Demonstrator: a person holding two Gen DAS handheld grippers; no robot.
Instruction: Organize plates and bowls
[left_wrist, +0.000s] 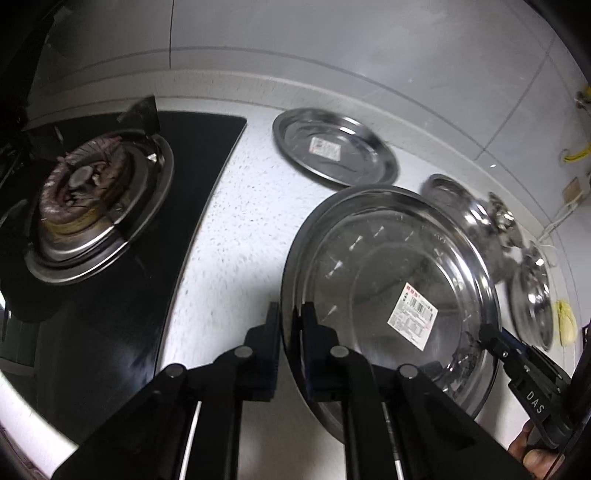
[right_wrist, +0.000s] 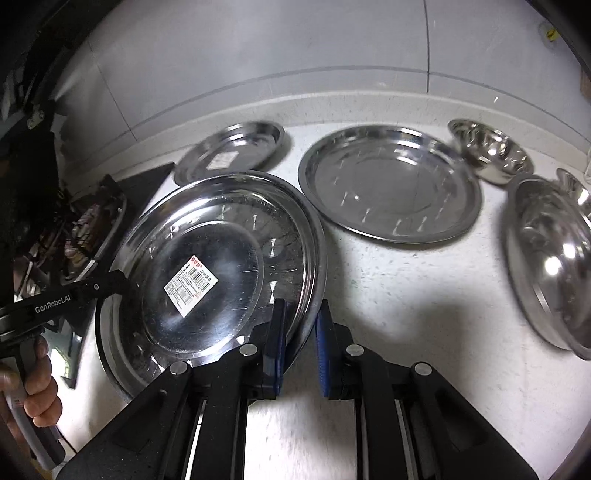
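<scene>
A large steel plate with a white label (left_wrist: 399, 280) (right_wrist: 207, 269) is held tilted above the counter, with a second plate stacked under it in the right wrist view. My left gripper (left_wrist: 291, 325) is shut on its left rim. My right gripper (right_wrist: 301, 325) is shut on its right rim; it also shows in the left wrist view (left_wrist: 491, 339). The left gripper shows in the right wrist view (right_wrist: 114, 282). A small labelled plate (left_wrist: 334, 146) (right_wrist: 229, 151) lies near the wall. Another large plate (right_wrist: 389, 182) lies flat behind. Steel bowls (right_wrist: 491, 149) (right_wrist: 550, 258) stand at the right.
A black gas hob with a burner (left_wrist: 88, 199) lies to the left on the speckled white counter (left_wrist: 229, 229). The tiled wall (right_wrist: 295, 44) runs behind. A yellow cloth (left_wrist: 567, 321) and cables (left_wrist: 561, 218) sit at the far right.
</scene>
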